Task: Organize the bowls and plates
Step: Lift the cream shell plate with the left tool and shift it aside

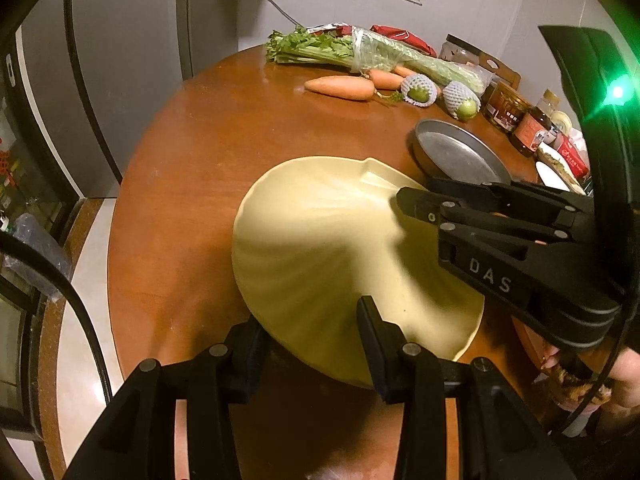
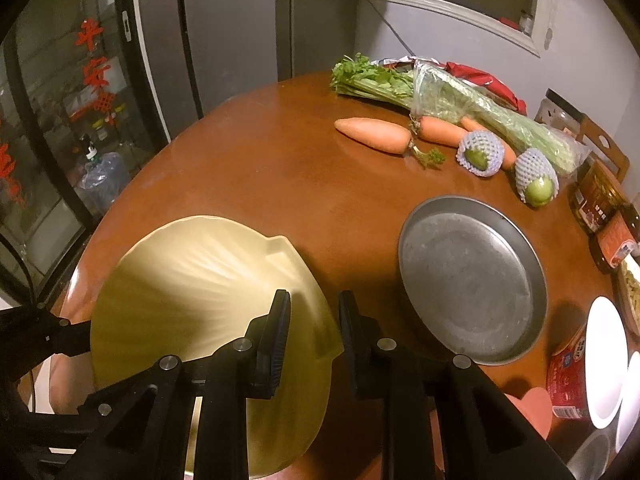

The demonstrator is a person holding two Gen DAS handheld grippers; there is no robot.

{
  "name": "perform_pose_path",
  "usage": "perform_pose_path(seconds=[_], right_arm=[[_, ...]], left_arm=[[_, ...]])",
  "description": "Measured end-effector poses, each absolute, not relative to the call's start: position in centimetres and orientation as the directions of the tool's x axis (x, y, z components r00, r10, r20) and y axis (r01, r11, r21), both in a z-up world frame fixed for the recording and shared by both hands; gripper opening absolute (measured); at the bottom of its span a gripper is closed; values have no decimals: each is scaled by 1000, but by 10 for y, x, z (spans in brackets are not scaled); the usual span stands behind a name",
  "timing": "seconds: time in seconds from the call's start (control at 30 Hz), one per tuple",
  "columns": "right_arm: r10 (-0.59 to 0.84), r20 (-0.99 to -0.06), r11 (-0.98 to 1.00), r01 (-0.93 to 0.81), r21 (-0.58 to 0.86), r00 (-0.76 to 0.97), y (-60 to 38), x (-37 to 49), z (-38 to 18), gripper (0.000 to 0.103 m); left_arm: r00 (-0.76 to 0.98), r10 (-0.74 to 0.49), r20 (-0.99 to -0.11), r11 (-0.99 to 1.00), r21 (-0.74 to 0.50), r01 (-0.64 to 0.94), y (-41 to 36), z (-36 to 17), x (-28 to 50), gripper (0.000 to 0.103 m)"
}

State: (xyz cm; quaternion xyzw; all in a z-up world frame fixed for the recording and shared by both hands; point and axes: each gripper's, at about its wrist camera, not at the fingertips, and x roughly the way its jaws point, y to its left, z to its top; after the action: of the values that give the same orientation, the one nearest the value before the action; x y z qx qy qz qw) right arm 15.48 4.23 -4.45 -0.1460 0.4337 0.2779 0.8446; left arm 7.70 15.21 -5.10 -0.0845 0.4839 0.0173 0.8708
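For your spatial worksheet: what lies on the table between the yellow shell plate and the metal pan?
Nothing: bare brown table separates the yellow shell plate from the metal pan, clearest in the right wrist view.

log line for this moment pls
left tongs: open, straddling yellow plate rim | right tongs: open, straddling its rim | metal pan: on table, apart

Free room: bare table (image 2: 248,168) from the yellow plate (image 2: 192,280) to the left and far edges. Right side is blocked: metal pan (image 2: 472,280) near plate, carrots (image 2: 372,134) & celery (image 2: 460,100) w/ netted fruit behind, bottles (image 2: 600,200) at right edge.
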Motion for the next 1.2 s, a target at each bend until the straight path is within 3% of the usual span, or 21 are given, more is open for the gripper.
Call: perform_pose_path(seconds=[0.33,0.43,0.53,1.2], right_arm=[[346,-812,807,-590,2,471,43,153,-43,29],[362,-810,807,-591,24,461,43,152,-43,37],[367,-804,807,-590,25,468,43,150,-40,38],[376,-757,835,-550,26,535,16,133,-8,44]], left_arm=[[530,-50,-847,986,-128,-111,152,-52,73,44],[527,-24,-850,987,-105,-123,151,-52,72,49],[528,7,-849,988,-77,-136,152,-51,71,54],[608,13,-794,985,-93,-143,153,-17,52,58]])
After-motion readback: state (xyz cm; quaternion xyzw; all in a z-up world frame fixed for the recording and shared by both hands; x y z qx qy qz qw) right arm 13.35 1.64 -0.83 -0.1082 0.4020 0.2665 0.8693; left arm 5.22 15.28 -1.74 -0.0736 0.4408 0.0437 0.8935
